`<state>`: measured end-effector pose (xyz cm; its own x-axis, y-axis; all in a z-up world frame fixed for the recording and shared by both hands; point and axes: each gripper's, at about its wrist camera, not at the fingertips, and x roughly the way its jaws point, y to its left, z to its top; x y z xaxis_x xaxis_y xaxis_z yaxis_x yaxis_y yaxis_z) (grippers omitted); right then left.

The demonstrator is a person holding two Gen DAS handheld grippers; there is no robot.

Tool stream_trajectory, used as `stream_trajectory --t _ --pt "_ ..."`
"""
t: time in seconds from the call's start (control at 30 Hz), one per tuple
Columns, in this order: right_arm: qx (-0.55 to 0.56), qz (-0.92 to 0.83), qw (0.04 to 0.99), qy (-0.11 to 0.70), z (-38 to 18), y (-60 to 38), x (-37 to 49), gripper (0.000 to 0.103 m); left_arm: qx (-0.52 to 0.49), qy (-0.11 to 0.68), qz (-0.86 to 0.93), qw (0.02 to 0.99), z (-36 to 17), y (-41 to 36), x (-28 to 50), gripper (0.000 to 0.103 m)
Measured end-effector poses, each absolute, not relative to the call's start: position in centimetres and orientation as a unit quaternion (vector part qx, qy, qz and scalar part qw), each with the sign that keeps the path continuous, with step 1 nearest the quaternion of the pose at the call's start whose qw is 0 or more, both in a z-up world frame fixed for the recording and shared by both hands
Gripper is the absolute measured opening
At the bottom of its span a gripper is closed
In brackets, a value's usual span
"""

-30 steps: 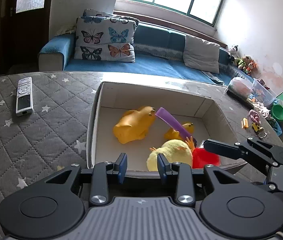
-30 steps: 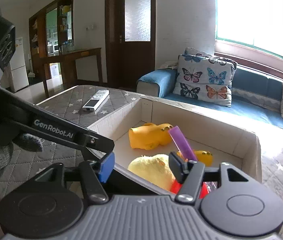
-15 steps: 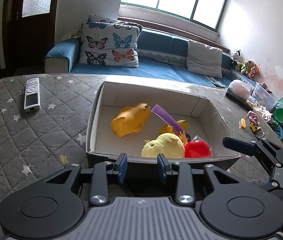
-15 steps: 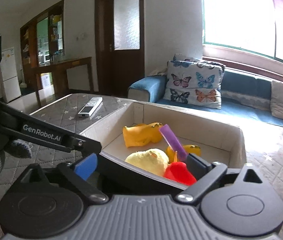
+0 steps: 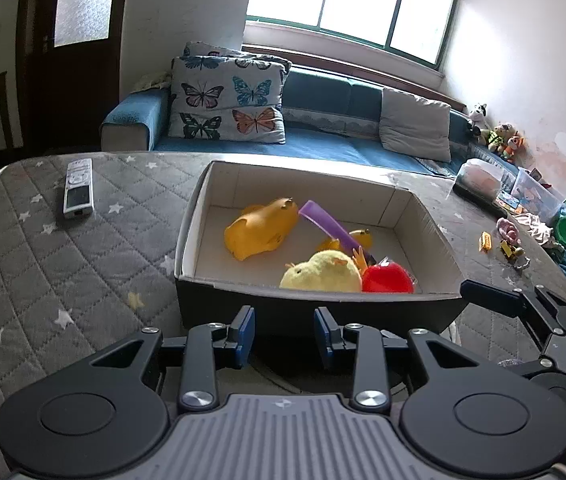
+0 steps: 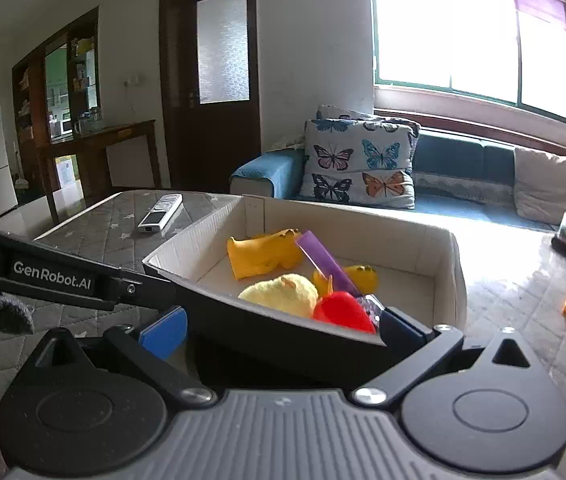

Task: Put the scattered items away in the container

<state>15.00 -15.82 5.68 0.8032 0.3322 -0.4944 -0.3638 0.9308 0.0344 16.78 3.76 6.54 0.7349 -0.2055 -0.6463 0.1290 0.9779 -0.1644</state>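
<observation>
An open cardboard box [image 5: 195, 216] [image 6: 453, 264] sits on the grey quilted table. Inside lie an orange rubber toy [image 5: 261, 230] [image 6: 263, 254], a purple strip [image 5: 329, 226] [image 6: 323, 258], a small yellow duck [image 5: 359, 238] [image 6: 363, 276], a yellow plush chick [image 5: 321, 272] [image 6: 283, 292] and a red toy [image 5: 387, 278] [image 6: 343, 312]. My left gripper [image 5: 284, 336] is open and empty, in front of the box's near wall. My right gripper [image 6: 283, 330] is wide open and empty at the box's near right corner.
A white remote [image 5: 78, 192] [image 6: 161, 214] lies on the table left of the box. Small toys [image 5: 503, 240] and plastic containers [image 5: 531, 192] sit at the table's right side. A blue sofa with butterfly pillows [image 5: 231, 108] stands behind.
Both grippers have drawn back from the box toward me. The right gripper has opened wider. The toys in the box have not moved.
</observation>
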Motion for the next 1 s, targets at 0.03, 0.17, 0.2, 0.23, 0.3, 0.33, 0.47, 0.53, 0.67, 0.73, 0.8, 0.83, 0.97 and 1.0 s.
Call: stream_trajectory --t 0.03,0.17,0.2,0.23,0.3,0.33,0.47,0.53,0.67,0.73,0.8,0.83,0.97,1.0 --pt "-0.029 0.181 0.949 0.256 5.6 -15.9 14.9 0.103 -0.055 0.353 -0.088 0.930 6.4 3.7 16.6 0.036" --pt "-0.025 0.174 0.945 0.276 4.9 -16.0 14.8 0.103 -0.050 0.354 -0.085 0.930 6.0 3.5 16.0 0.036" --pt "-0.024 0.171 0.945 0.277 4.7 -16.0 14.6 0.103 -0.049 0.355 -0.085 0.930 5.9 3.4 15.9 0.036" --pt "-0.023 0.169 0.945 0.278 4.7 -16.0 14.5 0.103 -0.049 0.356 -0.084 0.930 5.8 3.3 15.7 0.036" --pt "-0.019 0.166 0.945 0.282 4.6 -16.1 14.3 0.103 -0.049 0.356 -0.082 0.930 5.6 3.2 15.5 0.036" --pt "-0.017 0.165 0.944 0.285 4.6 -16.1 14.3 0.103 -0.050 0.356 -0.081 0.930 5.5 3.1 15.4 0.036" --pt "-0.017 0.161 0.943 0.292 4.5 -15.9 14.0 0.103 -0.046 0.356 -0.076 0.930 5.3 2.7 14.9 0.036" --pt "-0.017 0.158 0.942 0.294 4.4 -15.9 13.8 0.103 -0.046 0.355 -0.074 0.931 5.2 2.6 14.6 0.036" --pt "-0.015 0.151 0.943 0.297 4.2 -15.9 13.4 0.103 -0.041 0.353 -0.064 0.933 5.1 2.2 14.1 0.036" --pt "-0.012 0.148 0.942 0.301 4.0 -16.0 13.3 0.103 -0.040 0.353 -0.060 0.933 5.1 2.1 14.0 0.036" --pt "-0.009 0.145 0.941 0.305 3.8 -16.2 13.2 0.103 -0.040 0.355 -0.057 0.932 4.9 2.0 13.8 0.036" --pt "-0.007 0.143 0.941 0.306 3.7 -16.3 13.2 0.103 -0.041 0.356 -0.055 0.932 4.9 1.9 13.8 0.036" --pt "-0.004 0.138 0.940 0.312 3.4 -16.5 12.9 0.103 -0.044 0.357 -0.051 0.932 4.6 1.7 13.3 0.036" --pt "-0.005 0.137 0.940 0.313 3.3 -16.5 12.8 0.103 -0.043 0.357 -0.049 0.932 4.5 1.6 13.2 0.036"
